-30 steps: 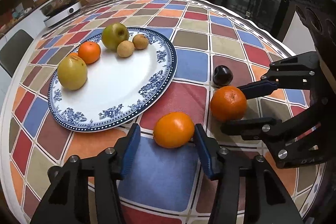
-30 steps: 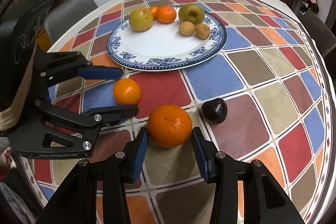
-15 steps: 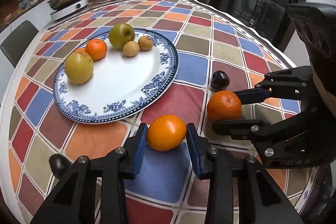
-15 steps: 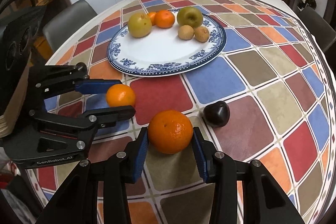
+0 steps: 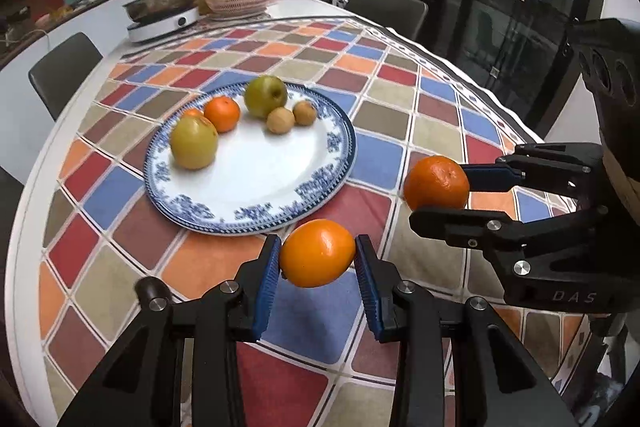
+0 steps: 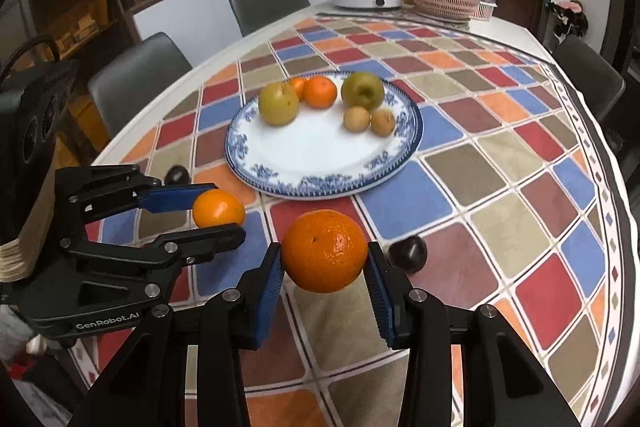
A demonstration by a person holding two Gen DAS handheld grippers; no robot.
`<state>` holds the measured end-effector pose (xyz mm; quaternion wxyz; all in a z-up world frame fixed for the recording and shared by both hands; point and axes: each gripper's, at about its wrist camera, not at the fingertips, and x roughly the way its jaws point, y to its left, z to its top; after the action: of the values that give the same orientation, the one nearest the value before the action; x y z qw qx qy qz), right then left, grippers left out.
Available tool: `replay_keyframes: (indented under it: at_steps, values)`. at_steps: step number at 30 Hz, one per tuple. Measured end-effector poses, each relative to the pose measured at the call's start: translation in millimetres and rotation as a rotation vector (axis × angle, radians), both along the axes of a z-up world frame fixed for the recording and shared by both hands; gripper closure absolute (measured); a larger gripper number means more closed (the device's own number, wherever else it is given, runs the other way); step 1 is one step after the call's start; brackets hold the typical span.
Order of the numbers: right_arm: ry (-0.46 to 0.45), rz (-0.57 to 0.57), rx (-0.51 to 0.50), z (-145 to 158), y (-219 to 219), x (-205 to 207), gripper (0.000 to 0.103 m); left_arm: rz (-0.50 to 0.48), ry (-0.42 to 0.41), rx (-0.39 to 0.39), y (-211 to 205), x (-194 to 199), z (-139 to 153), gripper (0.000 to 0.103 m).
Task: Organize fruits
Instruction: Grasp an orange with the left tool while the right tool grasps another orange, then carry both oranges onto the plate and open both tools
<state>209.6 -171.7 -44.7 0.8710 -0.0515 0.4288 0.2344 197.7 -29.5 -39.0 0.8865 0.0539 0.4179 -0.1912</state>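
Both grippers clamp fruit, apparently just off the table: the left gripper (image 5: 317,259) an orange (image 5: 317,253), the right gripper (image 6: 325,263) a tangerine (image 6: 324,250). The plate (image 5: 320,183) lies ahead, nearer the left.

The black left gripper with blue pads (image 5: 317,261) is clamped on a smooth orange fruit (image 5: 317,253), both pads pressed to its sides. Same deal for the black right gripper (image 6: 325,261), closed around a dimpled orange mandarin (image 6: 325,255). Both are held side by side, pointed forward.
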Motion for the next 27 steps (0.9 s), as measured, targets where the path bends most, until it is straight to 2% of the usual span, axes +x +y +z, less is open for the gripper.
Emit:
replay_keyframes:
  at_steps: [17,27]
  values:
    - [-0.089,-0.011,0.042,38,7,10,0.061,0.048,-0.108,-0.003,11,16,42,0.066]
    - [-0.075,-0.03,0.063,45,7,42,0.061,0.057,-0.102,-0.01,16,54,46,0.066]
